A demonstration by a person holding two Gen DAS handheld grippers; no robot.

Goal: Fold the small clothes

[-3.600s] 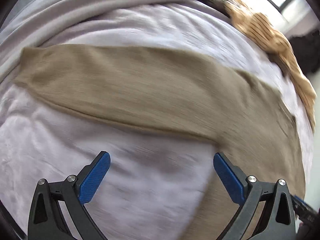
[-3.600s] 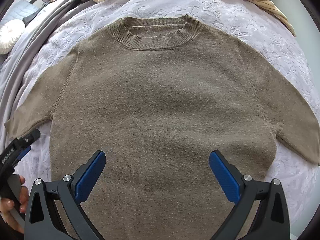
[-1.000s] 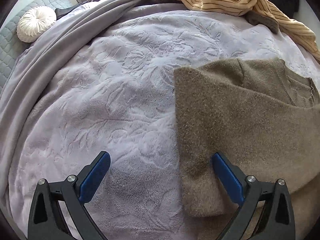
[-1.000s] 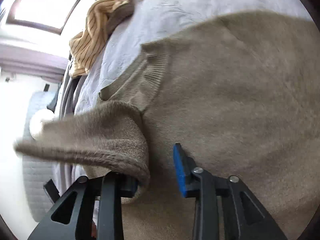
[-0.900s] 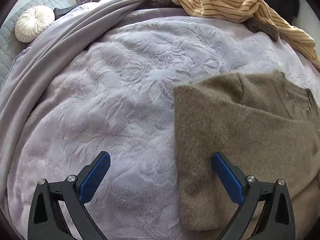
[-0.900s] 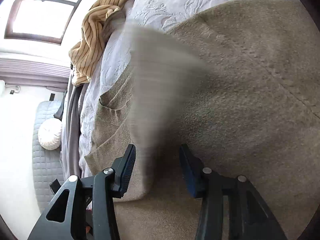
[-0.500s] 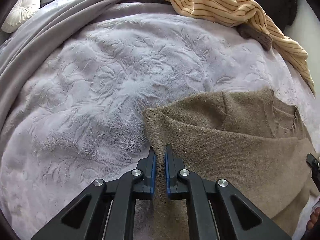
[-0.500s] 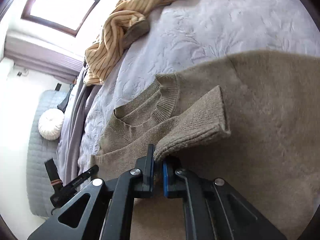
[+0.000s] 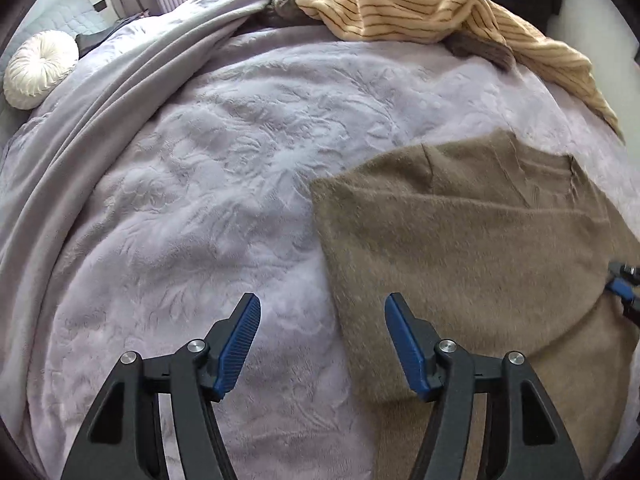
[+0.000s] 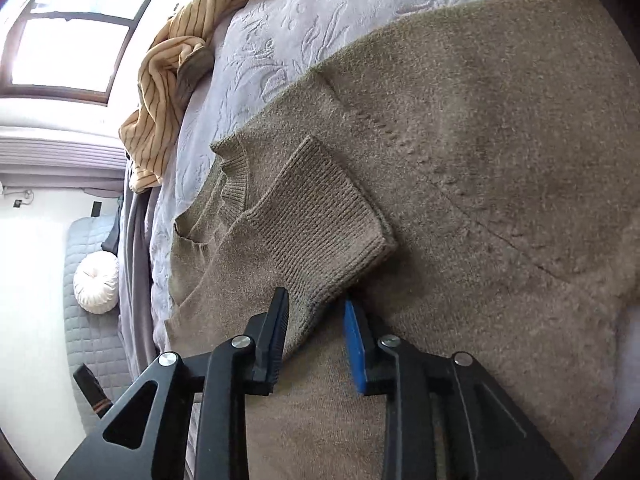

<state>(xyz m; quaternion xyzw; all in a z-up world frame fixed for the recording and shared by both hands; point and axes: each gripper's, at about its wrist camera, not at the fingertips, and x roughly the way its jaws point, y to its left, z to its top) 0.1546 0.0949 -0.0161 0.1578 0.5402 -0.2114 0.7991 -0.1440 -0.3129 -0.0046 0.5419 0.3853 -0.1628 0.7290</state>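
A brown knit sweater [image 9: 460, 248] lies on the bed with its left side folded inward over the body. Its sleeve cuff [image 10: 320, 220] rests flat across the chest, just below the ribbed collar [image 10: 234, 184]. My left gripper [image 9: 322, 304] hovers above the sweater's folded left edge. Its jaws are opening, and the edge lies loose below the gap, nearer the right finger. My right gripper [image 10: 316, 304] points down at the sleeve. Its jaws are also opening, and the sleeve's lower edge lies slack between them without being pinched.
The lilac embossed bedspread [image 9: 220, 180] stretches to the left of the sweater. A yellow striped garment [image 9: 440, 12] is heaped at the far edge. A grey blanket [image 9: 120, 92] runs along the left side, past a round white cushion [image 9: 36, 68].
Half a second ago both grippers were shut, the left on the sweater's folded edge and the right on the sleeve. Both have since opened and drawn back, leaving the sleeve lying flat.
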